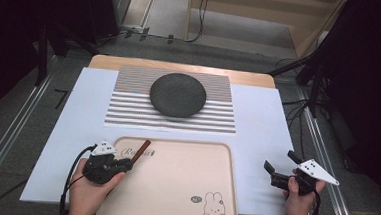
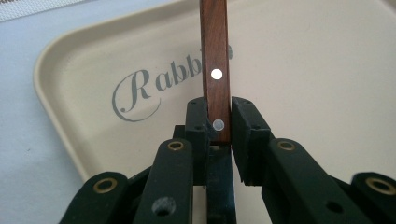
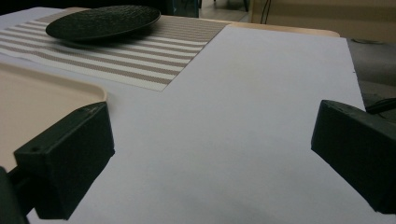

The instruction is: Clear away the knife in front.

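Clamped in the left gripper (image 2: pixel 218 133) over the tray (image 2: pixel 70 56), the riveted wooden handle (image 2: pixel 215 56) looks rigid, light and best gripped on its flats; the right gripper (image 1: pixel 281 169) stands open.

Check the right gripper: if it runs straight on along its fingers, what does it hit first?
Probably nothing nearby. The right gripper is open and, in its own view, aims across the bare white sheet. The striped placemat and the dark plate lie off to the left of that line. Depth beyond the table's far edge is unclear.
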Available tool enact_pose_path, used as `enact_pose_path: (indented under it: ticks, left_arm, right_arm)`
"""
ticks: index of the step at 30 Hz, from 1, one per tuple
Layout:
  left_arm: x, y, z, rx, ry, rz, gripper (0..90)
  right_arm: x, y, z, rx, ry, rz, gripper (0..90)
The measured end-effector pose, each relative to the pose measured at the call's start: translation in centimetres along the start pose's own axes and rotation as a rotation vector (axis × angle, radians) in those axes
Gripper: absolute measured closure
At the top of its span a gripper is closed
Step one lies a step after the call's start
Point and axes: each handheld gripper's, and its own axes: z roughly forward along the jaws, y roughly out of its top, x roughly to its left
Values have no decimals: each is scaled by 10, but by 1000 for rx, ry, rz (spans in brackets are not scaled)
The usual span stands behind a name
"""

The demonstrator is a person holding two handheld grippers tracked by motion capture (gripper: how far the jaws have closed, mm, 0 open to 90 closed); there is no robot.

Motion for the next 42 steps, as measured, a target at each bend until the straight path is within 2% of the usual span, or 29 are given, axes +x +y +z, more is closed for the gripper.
enact_pose_path:
  ticks: [14, 21, 24, 26, 29, 33, 38, 40, 42]
  left_arm:
    - [0, -4, 7, 25, 16, 8, 769]
    - [1, -6, 9, 18, 20, 1, 765]
    - [3, -6, 9, 2, 22, -1, 746]
    - [4, -6, 7, -20, 37, 1, 683]
    - [6, -5, 2, -67, 18, 3, 666]
    - [1, -1, 0, -109, -1, 53, 743]
    - [-4, 5, 5, -103, -25, 96, 850]
    - [-6, 9, 9, -109, -70, 100, 893]
    - [-8, 13, 12, -95, -72, 118, 896]
  right_arm:
    - [0, 0, 0, 3, -4, -4, 0]
    - [0, 0, 1, 4, -5, -4, 0]
    - [0, 0, 0, 3, -2, -4, 0]
    - [0, 0, 0, 1, -1, -1, 0]
    - [0, 0, 0, 2, -1, -1, 0]
    - [0, 0, 1, 2, -3, -4, 0]
    - [0, 0, 1, 4, -4, -6, 0]
    - [0, 0, 1, 4, -4, -6, 0]
    - [0, 0, 1, 4, -4, -6, 0]
